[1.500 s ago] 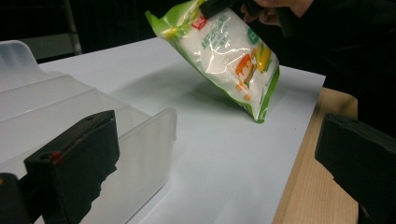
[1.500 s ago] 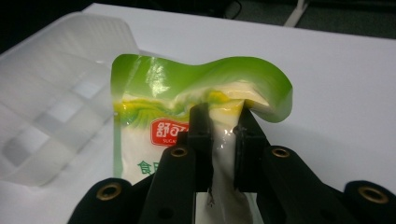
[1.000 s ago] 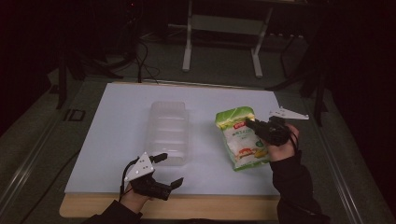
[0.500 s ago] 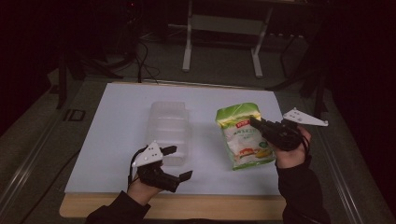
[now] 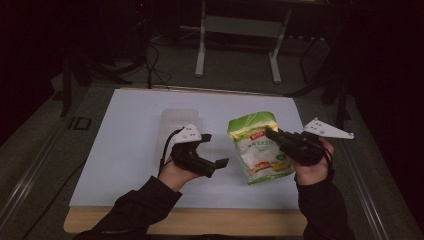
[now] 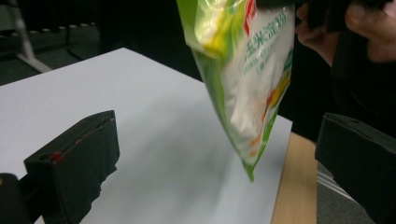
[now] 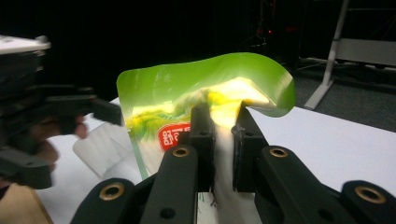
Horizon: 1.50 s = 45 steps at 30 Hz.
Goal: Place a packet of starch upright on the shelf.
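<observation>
White table sheet [image 5: 125,150] lies under the green-topped pouch [image 5: 257,150] the right gripper [image 5: 272,135] pinches aloft; it could slip before the spread-jawed left gripper [image 5: 212,150] catches it.

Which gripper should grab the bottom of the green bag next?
Probably the left gripper: it is open and empty, facing the hanging green plastic bag of white powder. The right gripper is already shut on the bag's top.

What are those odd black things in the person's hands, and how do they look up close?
They are two handheld tools. The left tool and right tool are matte black, with two blocky jaws, brass-ringed pivots, a pale three-cornered plate on top and a thin black cable. The person wears dark long sleeves.
</observation>
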Tool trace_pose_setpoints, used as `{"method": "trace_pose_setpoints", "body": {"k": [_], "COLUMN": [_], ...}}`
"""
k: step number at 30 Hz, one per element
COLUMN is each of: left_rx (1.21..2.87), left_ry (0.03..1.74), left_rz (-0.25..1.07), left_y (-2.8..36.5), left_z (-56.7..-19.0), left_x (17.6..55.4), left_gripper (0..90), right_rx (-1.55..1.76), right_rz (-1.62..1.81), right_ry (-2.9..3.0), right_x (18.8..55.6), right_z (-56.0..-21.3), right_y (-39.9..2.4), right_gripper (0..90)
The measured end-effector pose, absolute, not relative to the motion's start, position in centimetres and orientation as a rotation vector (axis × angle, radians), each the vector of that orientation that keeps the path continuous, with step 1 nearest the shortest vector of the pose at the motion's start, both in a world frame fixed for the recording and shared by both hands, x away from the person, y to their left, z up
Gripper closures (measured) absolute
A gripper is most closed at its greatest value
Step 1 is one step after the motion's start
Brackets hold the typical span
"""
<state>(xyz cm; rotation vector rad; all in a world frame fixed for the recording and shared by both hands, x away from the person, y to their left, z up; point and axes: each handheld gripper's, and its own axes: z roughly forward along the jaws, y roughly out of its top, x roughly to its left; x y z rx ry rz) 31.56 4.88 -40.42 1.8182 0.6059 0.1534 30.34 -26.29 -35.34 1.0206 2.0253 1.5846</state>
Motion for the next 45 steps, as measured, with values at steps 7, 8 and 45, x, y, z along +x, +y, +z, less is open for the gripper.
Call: {"method": "trace_pose_setpoints", "body": {"k": [7, 8, 45], "left_rx": [1.795, 1.797, 1.930], "left_ry": [0.605, 0.604, 0.460], "left_rz": [0.110, 0.096, 0.048], "left_y": [3.0, 2.8, 1.3], "left_z": [-40.1, -40.2, -38.3], "left_x": [33.2, 33.4, 35.1], "left_gripper": [6.0, 9.4, 81.6], "right_rx": [1.007, 1.004, 0.958], "right_rz": [1.591, 1.591, 1.663], "right_ry": [2.038, 2.041, 2.059], "right_x": [30.4, 30.4, 30.4], "right_z": [-35.4, -35.4, -35.7], "right_y": [-25.7, -25.6, -25.1], "right_gripper": [81.9, 81.8, 82.2]}}
